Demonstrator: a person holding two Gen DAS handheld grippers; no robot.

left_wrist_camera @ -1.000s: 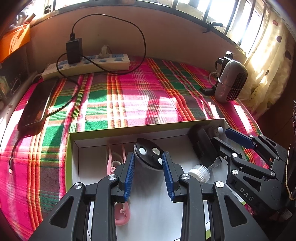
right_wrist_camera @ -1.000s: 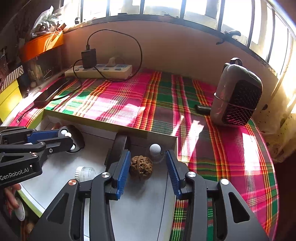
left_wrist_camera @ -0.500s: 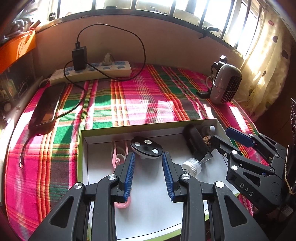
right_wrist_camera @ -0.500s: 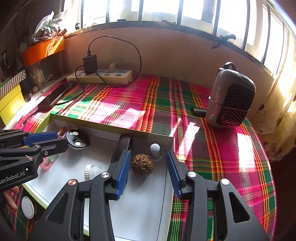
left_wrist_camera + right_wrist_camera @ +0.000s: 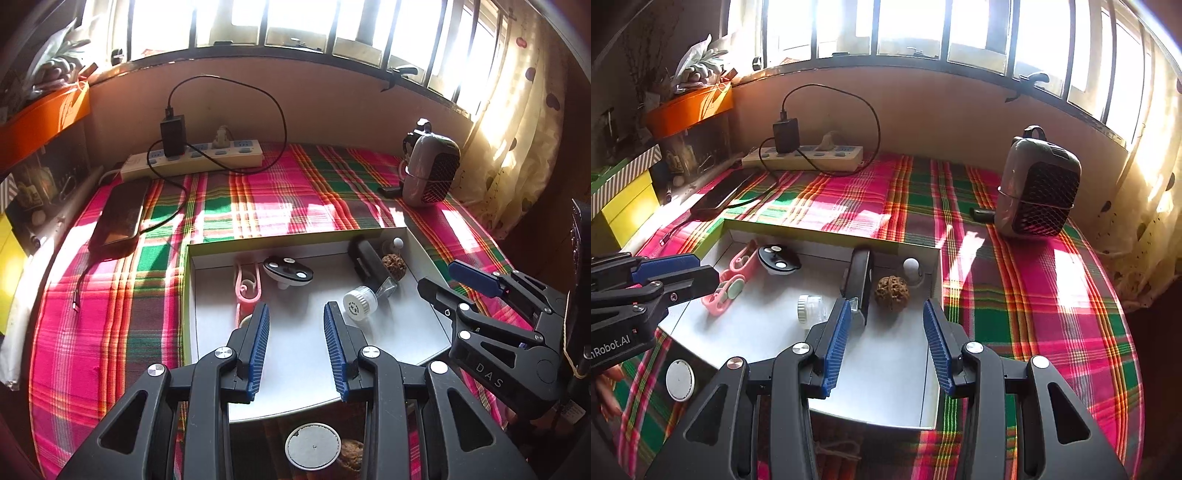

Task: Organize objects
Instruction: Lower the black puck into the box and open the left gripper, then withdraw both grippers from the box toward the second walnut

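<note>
A shallow white box with a green rim [image 5: 280, 240] [image 5: 827, 233] lies on the plaid cloth. In it are a black disc with white dots [image 5: 288, 272] [image 5: 777, 259], a pink clip [image 5: 246, 286] [image 5: 728, 282], a small clear bottle with a white cap [image 5: 360, 301] [image 5: 810, 308], a black oblong case [image 5: 367, 264] [image 5: 860, 282], a walnut [image 5: 393, 264] [image 5: 891, 288] and a small white knob [image 5: 397, 243] [image 5: 911, 266]. My left gripper [image 5: 295, 345] [image 5: 672, 271] is open and empty above the box's near part. My right gripper [image 5: 884, 343] [image 5: 439, 278] is open and empty, short of the walnut.
A small grey heater [image 5: 430, 170] [image 5: 1036, 188] stands at the back right. A power strip with a black charger [image 5: 192, 158] [image 5: 805, 155] lies along the back wall. A phone [image 5: 120, 216] [image 5: 726, 194] lies at the left. A white round lid [image 5: 313, 446] [image 5: 679, 380] lies near the front edge.
Both grippers have pulled back and up from the box. The black disc, earlier between my left fingers, now lies in the box. The walnut lies farther from my right fingers.
</note>
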